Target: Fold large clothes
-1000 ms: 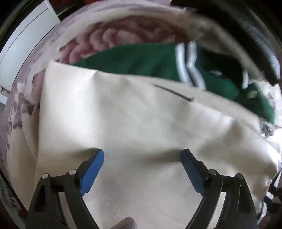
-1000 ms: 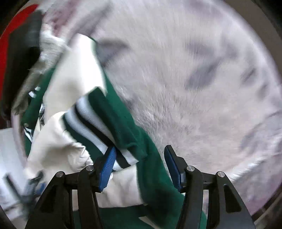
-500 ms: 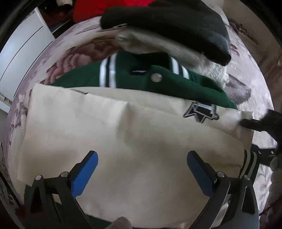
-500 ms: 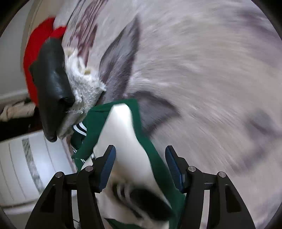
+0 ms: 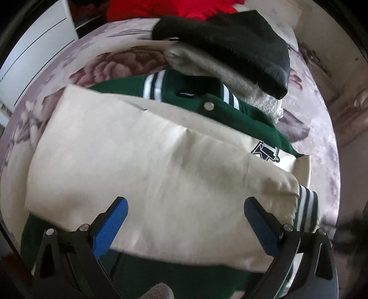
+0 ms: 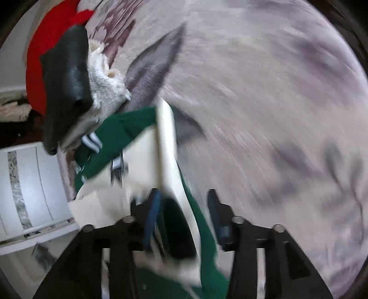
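So the green-and-cream varsity jacket lies folded on the floral plush blanket; left gripper hovers above it, spread wide, empty, while right gripper gapes around its edge.

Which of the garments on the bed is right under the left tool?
The green varsity jacket with cream sleeves lies beneath the left tool; the black garment and red one sit farther back.
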A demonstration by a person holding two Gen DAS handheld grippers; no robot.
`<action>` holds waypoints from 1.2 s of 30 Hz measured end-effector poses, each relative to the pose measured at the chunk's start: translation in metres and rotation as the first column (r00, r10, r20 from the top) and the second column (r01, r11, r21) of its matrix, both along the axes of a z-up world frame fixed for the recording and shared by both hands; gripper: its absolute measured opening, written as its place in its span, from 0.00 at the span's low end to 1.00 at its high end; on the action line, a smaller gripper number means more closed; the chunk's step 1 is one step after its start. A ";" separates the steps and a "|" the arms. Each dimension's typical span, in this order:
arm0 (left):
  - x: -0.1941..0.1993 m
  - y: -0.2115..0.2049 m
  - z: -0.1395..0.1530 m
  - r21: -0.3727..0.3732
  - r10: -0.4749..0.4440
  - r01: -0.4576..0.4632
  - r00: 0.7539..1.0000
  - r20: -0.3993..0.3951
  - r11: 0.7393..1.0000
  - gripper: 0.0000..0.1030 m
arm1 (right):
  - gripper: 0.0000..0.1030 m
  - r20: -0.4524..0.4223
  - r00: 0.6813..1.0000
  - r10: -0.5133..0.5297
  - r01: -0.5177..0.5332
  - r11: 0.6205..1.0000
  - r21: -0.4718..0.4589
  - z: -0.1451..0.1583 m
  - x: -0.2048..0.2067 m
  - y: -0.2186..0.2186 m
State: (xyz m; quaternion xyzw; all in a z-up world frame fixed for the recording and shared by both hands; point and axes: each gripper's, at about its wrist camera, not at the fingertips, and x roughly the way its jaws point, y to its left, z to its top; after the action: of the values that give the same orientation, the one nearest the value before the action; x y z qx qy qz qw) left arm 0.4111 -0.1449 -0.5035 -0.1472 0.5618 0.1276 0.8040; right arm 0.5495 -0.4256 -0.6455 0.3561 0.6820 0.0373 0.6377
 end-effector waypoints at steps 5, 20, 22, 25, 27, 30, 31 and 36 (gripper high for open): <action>-0.036 0.000 0.010 -0.016 0.012 -0.011 1.000 0.010 1.000 1.00 | 0.48 -0.170 0.975 0.143 -0.137 0.989 0.048 -0.014 -0.086 0.020; -0.173 -0.077 -0.021 -0.001 0.171 -0.174 0.972 -0.162 0.985 1.00 | 0.39 -0.129 0.962 0.241 -0.247 0.969 -0.031 -0.010 -0.125 0.001; -0.206 -0.076 -0.021 -0.060 0.281 -0.296 0.941 -0.189 0.953 1.00 | 0.50 -0.110 0.961 0.253 -0.254 0.967 0.002 0.008 -0.131 -0.015; -0.265 -0.062 -0.026 -0.084 0.445 -0.473 0.866 -0.229 0.877 1.00 | 0.51 -0.117 0.954 0.277 -0.276 0.961 0.026 0.018 -0.149 -0.032; -0.304 -0.046 -0.033 -0.061 0.553 -0.583 0.794 -0.253 0.810 1.00 | 0.51 -0.127 0.942 0.310 -0.305 0.951 0.056 0.021 -0.165 -0.037; -0.344 -0.013 -0.055 -0.098 0.665 -0.713 0.688 -0.289 0.695 1.00 | 0.51 -0.140 0.927 0.348 -0.335 0.936 0.106 0.014 -0.183 -0.026; -0.350 -0.004 -0.061 -0.124 0.688 -0.737 0.667 -0.285 0.664 1.00 | 0.51 -0.146 0.921 0.360 -0.346 0.932 0.112 0.008 -0.186 -0.020; -0.340 0.019 -0.079 -0.197 0.698 -0.725 0.689 -0.195 0.660 0.34 | 0.51 -0.145 0.903 0.405 -0.387 0.912 0.135 -0.018 -0.192 0.030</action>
State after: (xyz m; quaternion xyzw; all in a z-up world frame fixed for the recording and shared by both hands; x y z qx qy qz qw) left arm 0.0715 -0.1263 -0.5823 -0.4516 0.5112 0.3650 0.6337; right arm 0.3577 -0.3960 -0.6635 0.2443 0.7890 0.1710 0.5372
